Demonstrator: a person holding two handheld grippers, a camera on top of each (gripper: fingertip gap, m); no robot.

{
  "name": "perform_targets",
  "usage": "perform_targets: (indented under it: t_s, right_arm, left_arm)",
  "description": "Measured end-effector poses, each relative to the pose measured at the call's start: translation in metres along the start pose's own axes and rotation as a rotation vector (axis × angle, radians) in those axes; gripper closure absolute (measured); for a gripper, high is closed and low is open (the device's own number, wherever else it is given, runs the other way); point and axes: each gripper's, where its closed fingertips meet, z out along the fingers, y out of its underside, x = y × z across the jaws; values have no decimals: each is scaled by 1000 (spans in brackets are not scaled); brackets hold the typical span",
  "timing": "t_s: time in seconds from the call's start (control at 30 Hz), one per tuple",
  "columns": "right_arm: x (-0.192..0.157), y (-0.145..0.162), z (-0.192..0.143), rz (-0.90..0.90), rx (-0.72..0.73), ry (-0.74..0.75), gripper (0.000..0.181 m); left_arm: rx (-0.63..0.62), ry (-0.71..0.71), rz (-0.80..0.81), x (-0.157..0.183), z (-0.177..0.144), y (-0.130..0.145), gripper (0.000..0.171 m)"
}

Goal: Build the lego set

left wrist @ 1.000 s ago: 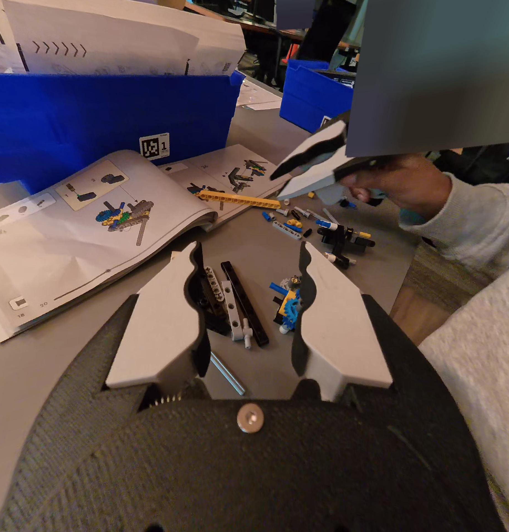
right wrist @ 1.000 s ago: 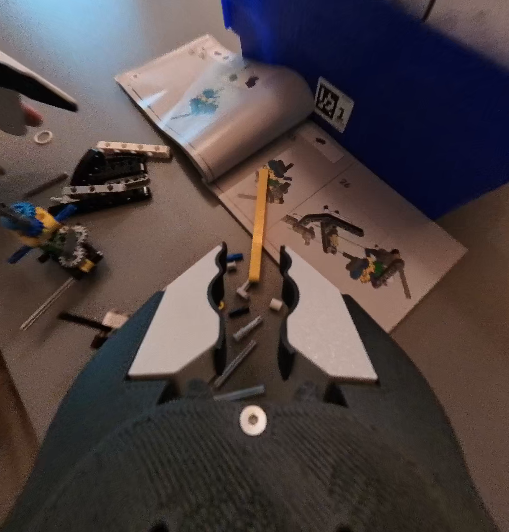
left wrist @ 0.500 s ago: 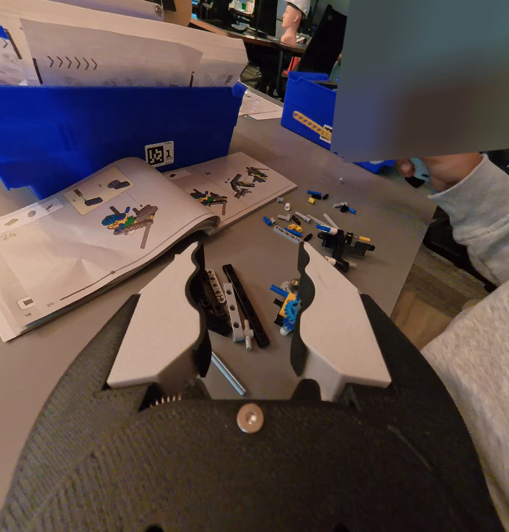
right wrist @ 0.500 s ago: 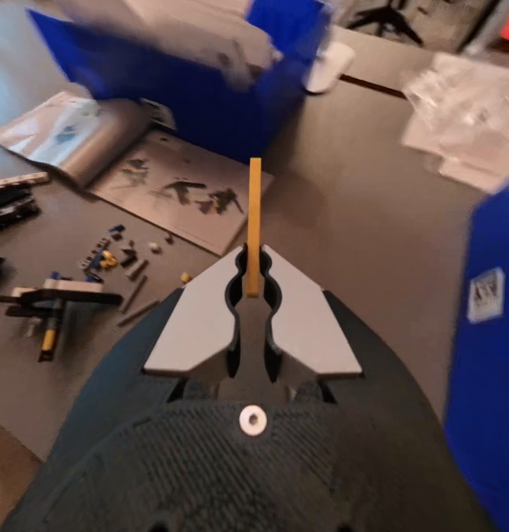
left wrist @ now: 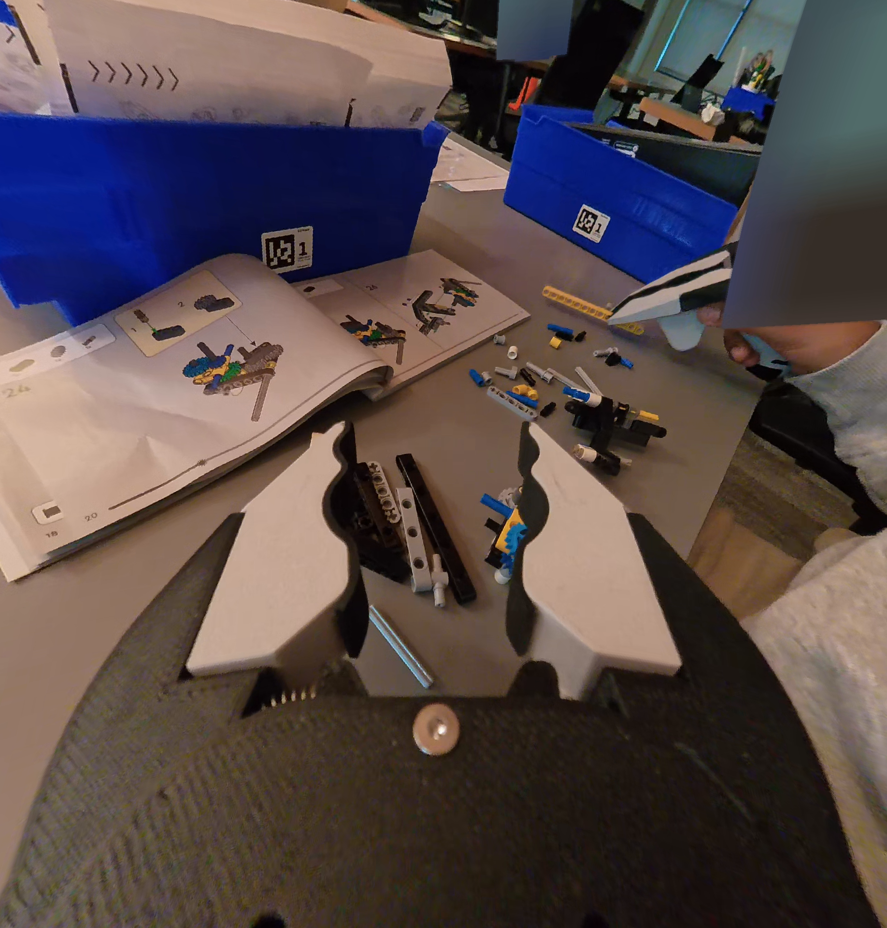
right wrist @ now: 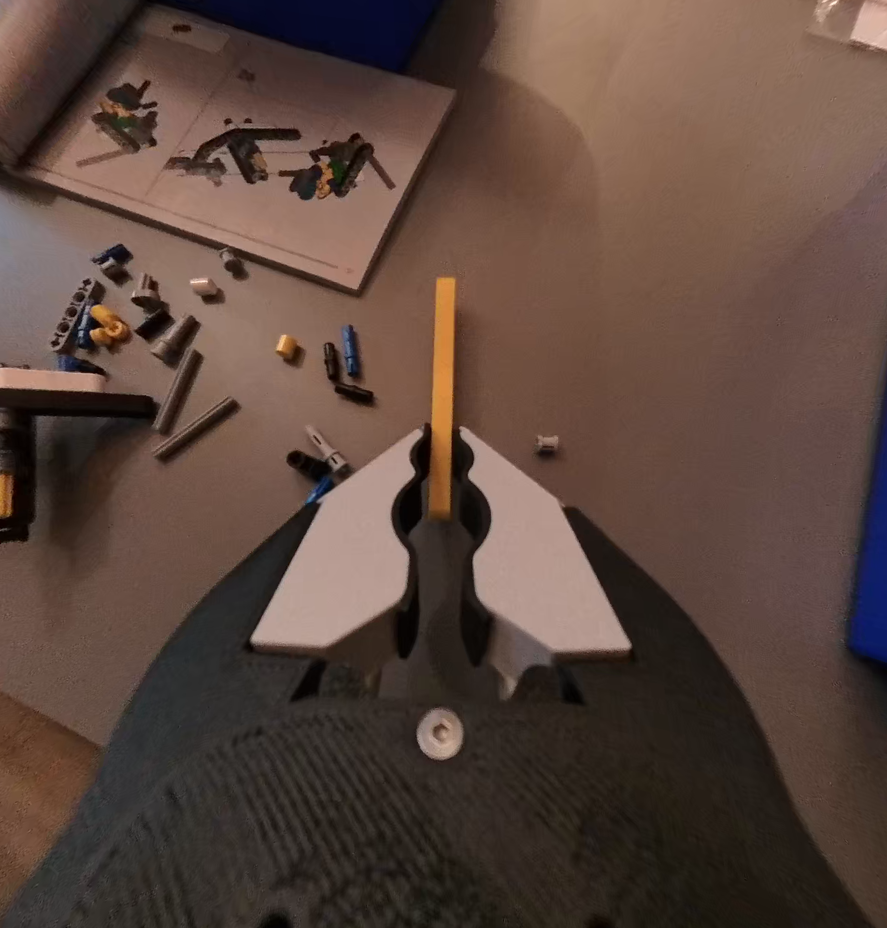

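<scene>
Right gripper (right wrist: pixel 442 437) is clamped on the yellow beam (right wrist: pixel 442 396), held above bare grey table (right wrist: pixel 632 326). Loose pins and axles (right wrist: pixel 190 396) crowd its left, the open instruction booklet (right wrist: pixel 261 150) beyond, a blue bin (right wrist: pixel 883 477) close on the right. Left gripper (left wrist: pixel 434 432) hangs jaws apart over black and grey beams (left wrist: pixel 416 522), the small blue-yellow gear assembly (left wrist: pixel 506 527) just beside its right finger, near the table edge.

A grey desk (left wrist: pixel 471 236) fills the near ground under dim, warm light. At 4 o'clock lies brownish floor (left wrist: pixel 742 557). Toward 1 o'clock, a teal-framed window (left wrist: pixel 692 40) glows behind wooden tables (left wrist: pixel 682 118) in the far room.
</scene>
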Motion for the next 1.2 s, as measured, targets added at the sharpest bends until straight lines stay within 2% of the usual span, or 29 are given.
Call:
perform_targets:
  t_s: [0.17, 0.23, 0.43, 0.67, 1.0, 1.2]
  right_arm:
    - [-2, 0, 0, -25, 3, 1, 168]
    - [-2, -3, -2, -37, 16, 4, 173]
    - [-9, -28, -11, -77, 189, -27, 168]
    - [-17, -41, -15, -110, 294, -57, 178]
    - [-12, -39, -7, -37, 292, -108, 178]
    - [-10, -36, -2, -31, 265, -93, 177]
  left_arm:
    - [-4, -4, 17, 1, 0, 0, 107]
    - [-2, -4, 18, 1, 0, 0, 108]
    - [1, 7, 2, 1, 0, 0, 108]
    - [-49, 4, 55, 6, 5, 6, 109]
    - [-31, 35, -41, 0, 3, 4, 108]
    - [-26, 43, -46, 0, 2, 3, 108]
